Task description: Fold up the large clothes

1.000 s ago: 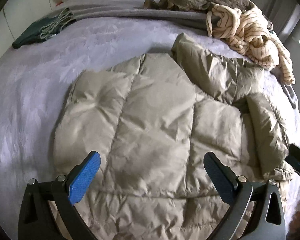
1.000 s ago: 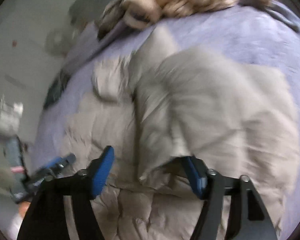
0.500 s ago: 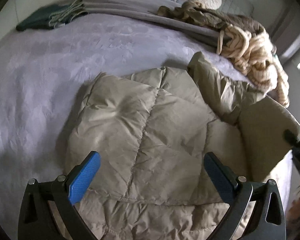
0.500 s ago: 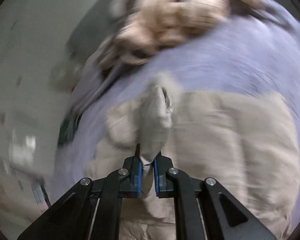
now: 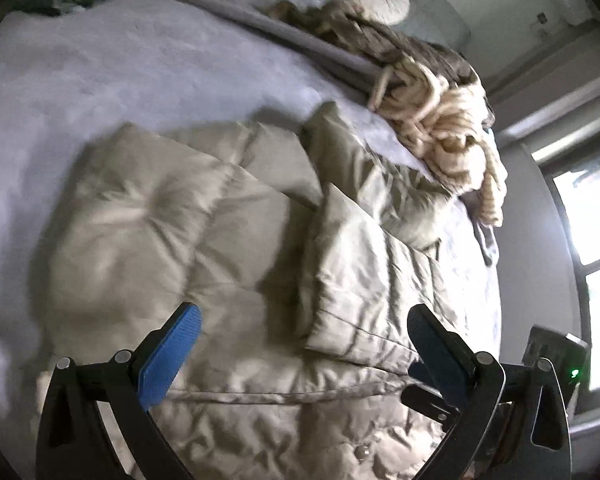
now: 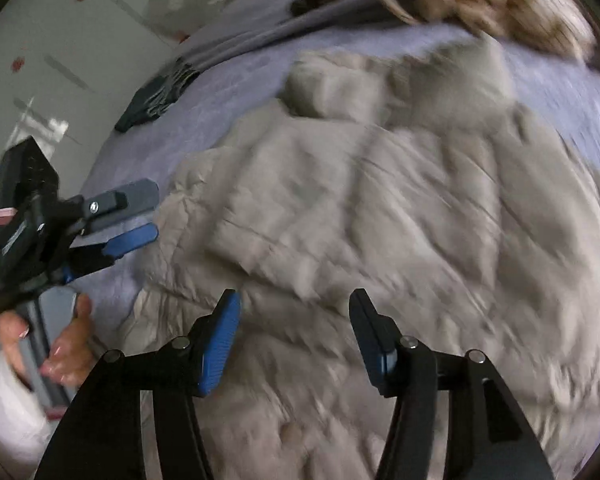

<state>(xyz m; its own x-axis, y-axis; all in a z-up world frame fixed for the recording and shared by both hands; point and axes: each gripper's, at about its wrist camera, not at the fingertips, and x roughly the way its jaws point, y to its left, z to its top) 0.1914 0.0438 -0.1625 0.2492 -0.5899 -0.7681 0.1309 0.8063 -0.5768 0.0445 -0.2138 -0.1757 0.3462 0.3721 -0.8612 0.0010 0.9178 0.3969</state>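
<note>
Quilted jacket (image 5: 236,240) of slightly glossy beige cloth; matt lavender bedspread (image 5: 120,80); chunky cream knit (image 5: 452,120)

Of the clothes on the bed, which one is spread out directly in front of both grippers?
The beige puffer jacket, quilted and lying on the lilac bedspread. The cream striped knit and the brown garment are heaped at the far edge.
</note>
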